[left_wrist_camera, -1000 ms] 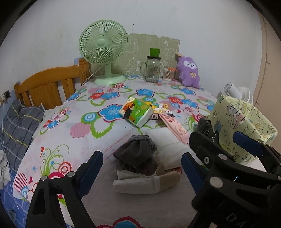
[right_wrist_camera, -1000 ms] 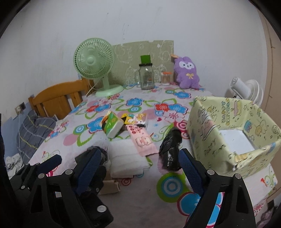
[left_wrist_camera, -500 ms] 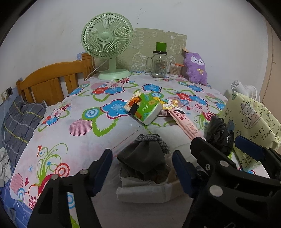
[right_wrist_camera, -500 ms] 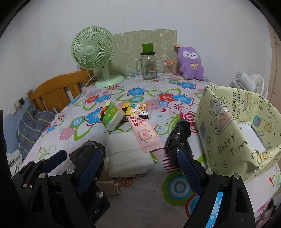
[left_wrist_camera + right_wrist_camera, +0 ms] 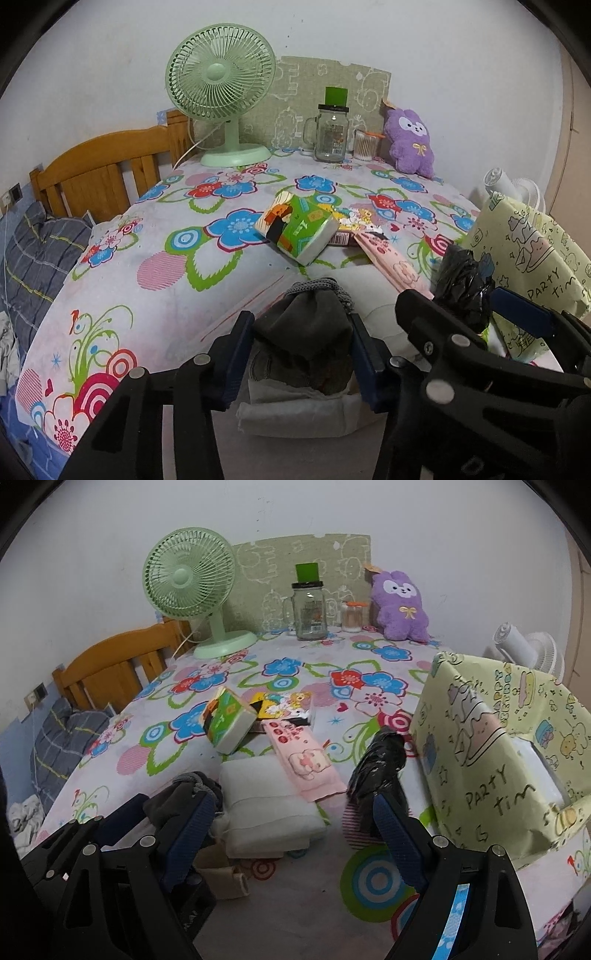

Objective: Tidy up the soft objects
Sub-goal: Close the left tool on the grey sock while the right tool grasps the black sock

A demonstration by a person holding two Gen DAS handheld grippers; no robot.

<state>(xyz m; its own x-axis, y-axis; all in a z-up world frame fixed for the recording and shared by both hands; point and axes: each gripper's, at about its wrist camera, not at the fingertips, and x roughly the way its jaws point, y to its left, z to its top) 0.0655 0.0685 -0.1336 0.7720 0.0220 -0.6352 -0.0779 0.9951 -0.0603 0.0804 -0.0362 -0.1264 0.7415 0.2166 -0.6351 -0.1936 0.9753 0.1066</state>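
A bundle of dark grey cloth point(image 5: 306, 328) is seen between the blue pads of the left gripper point(image 5: 301, 354), near the front edge of the flower-patterned tabletop point(image 5: 147, 258). The jaws have just been closing, and both pads now lie against the sides of the bundle, so that it is gripped at about half the gripper's span. The bundle rests on a pale folded cloth point(image 5: 295, 413), which lies flat on the tabletop beneath the fingers. The left gripper is angled downward and forward, toward the far edge.

The right gripper point(image 5: 291, 834) is held wide apart, with nothing between its pads; it is likewise tilted downward. Ahead of its opening a white folded towel point(image 5: 266, 797) lies on the tabletop, with a pink packet point(image 5: 303, 760) resting partly on the towel's far corner. A crumpled black plastic bag point(image 5: 380, 771) stands just beside the right finger, against the wall of a yellow-green patterned box point(image 5: 480, 775) placed at the right edge. From the right wrist view the left gripper's frame point(image 5: 122, 842) is seen at the lower left, with the grey bundle beside it.

Toward the middle of the tabletop a green tissue pack point(image 5: 299, 229) lies tilted. Along the far edge a green desk fan point(image 5: 221, 92), a glass jar point(image 5: 330, 133) and a purple plush toy point(image 5: 410, 140) are stood against the wall.
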